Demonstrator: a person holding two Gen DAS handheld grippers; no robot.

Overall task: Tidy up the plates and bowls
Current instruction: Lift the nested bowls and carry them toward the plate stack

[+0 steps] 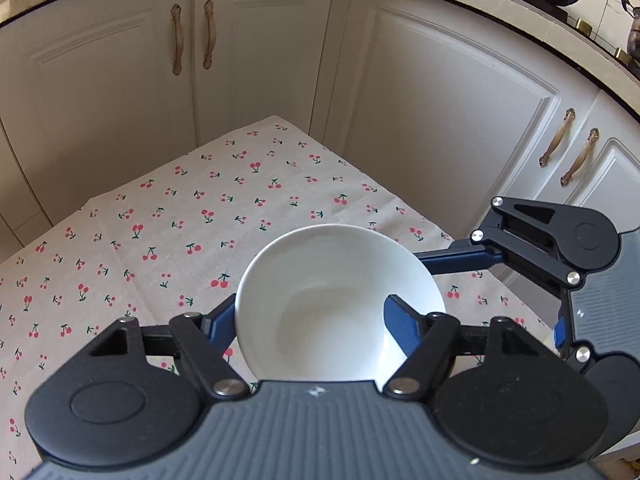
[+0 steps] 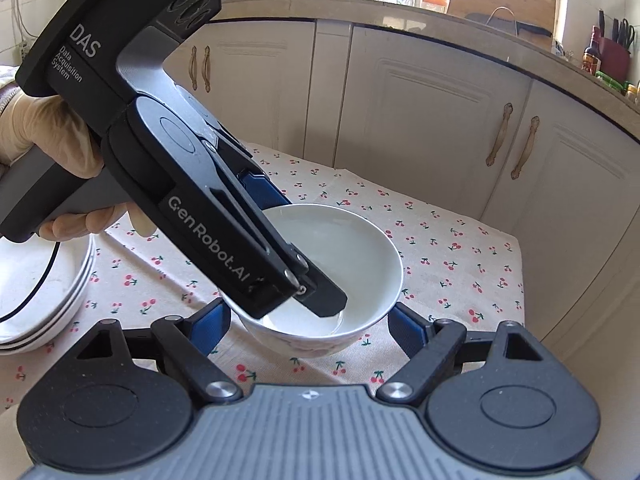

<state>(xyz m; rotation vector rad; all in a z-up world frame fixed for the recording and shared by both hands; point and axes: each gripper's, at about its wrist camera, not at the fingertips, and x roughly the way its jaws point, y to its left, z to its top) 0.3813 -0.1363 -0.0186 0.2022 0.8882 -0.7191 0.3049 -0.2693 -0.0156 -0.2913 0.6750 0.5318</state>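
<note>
Over the cherry-print tablecloth (image 2: 460, 240), the left hand-held gripper (image 1: 316, 322) pinches the white bowl's (image 1: 340, 304) wall, one finger inside.

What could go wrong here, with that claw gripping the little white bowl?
The left gripper pinches only the rim of the bowl, one finger inside, one outside, so smooth porcelain might slip or tilt. The right gripper sits open around the bowl and could knock it. The stacked plates nearby could be bumped.

Plate stack (image 2: 44, 280) probably blocks left side.
</note>
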